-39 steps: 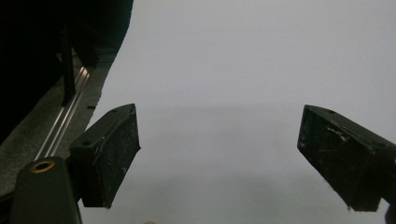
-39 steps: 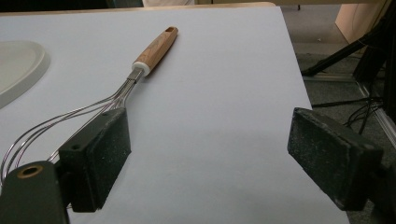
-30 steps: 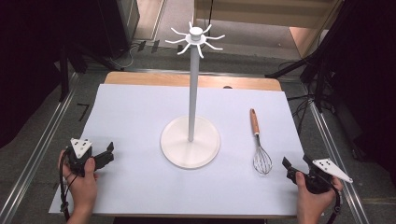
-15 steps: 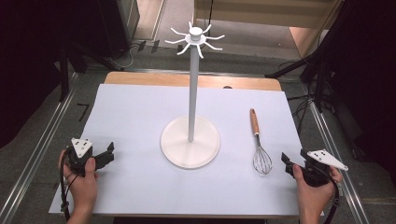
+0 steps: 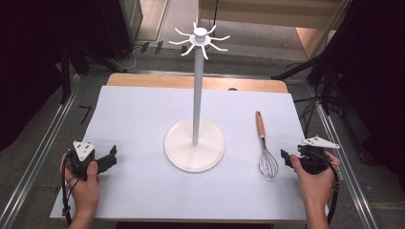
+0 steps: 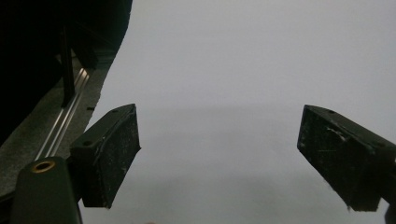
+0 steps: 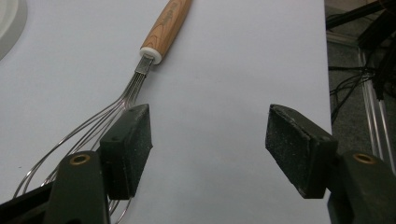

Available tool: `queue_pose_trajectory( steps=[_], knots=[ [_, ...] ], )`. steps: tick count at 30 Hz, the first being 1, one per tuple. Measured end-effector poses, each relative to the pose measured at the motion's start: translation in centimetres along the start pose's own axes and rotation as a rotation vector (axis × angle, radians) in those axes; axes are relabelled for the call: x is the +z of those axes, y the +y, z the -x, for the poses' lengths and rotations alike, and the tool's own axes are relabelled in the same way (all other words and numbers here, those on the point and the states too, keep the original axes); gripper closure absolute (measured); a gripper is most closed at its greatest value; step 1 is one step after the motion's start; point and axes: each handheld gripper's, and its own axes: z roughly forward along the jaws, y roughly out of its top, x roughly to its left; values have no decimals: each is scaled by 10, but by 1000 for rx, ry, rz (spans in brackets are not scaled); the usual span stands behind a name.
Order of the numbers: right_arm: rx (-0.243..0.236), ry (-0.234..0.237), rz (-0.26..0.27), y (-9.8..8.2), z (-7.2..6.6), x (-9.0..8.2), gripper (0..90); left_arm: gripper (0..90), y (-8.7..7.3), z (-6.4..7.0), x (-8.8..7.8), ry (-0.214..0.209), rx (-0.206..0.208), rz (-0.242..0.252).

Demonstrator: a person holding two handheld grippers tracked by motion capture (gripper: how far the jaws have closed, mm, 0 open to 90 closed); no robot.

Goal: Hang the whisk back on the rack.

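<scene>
A whisk [image 5: 264,149] with a wooden handle lies on the white sheet [image 5: 138,119], right of a tall white stand [image 5: 195,100] with hooked arms at its top. My right gripper [image 5: 285,159] is just right of the whisk's wire head. In the right gripper view the gripper [image 7: 208,149] is open; its jaws have just been closing and only bare sheet lies between them, with the whisk [image 7: 140,77] beside and behind the left jaw. My left gripper [image 5: 111,157] rests at the sheet's left front, open [image 6: 219,154] over bare sheet.
The stand's round base [image 5: 194,155] sits mid-table. A strip of wooden tabletop [image 5: 191,82] runs along the far edge. Metal rails [image 5: 344,157] flank the table, and dark gear and cables stand beyond it. The sheet's left edge [image 6: 100,112] is near the left gripper.
My right gripper has lifted and moved forward and left, closer to the whisk's wire head, with its jaws narrower. The left gripper, whisk and stand have not moved.
</scene>
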Motion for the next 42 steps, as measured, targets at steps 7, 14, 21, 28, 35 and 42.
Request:
queue_pose_trajectory(
  steps=[7, 14, 21, 28, 35, 42],
  knots=[
    [-18, 1, -67, 13, -3, 7, 343, 138, 0, 0, 0, -1, -4, 2],
    [-41, 9, -140, 26, -12, 16, 353, 138, 0, 0, 0, -2, -4, 4],
    [-72, 29, -189, 37, -17, 25, 349, 139, 0, 0, 0, -4, -6, 1],
    [-77, 41, -214, 44, -22, 31, 350, 138, 0, 0, 0, -4, -8, 1],
    [-82, 48, -231, 51, -25, 35, 383, 139, 0, -1, 0, -5, -9, 2],
    [-67, 52, -254, 54, -28, 41, 467, 139, 0, -1, 0, -6, -9, 1]
  ],
)
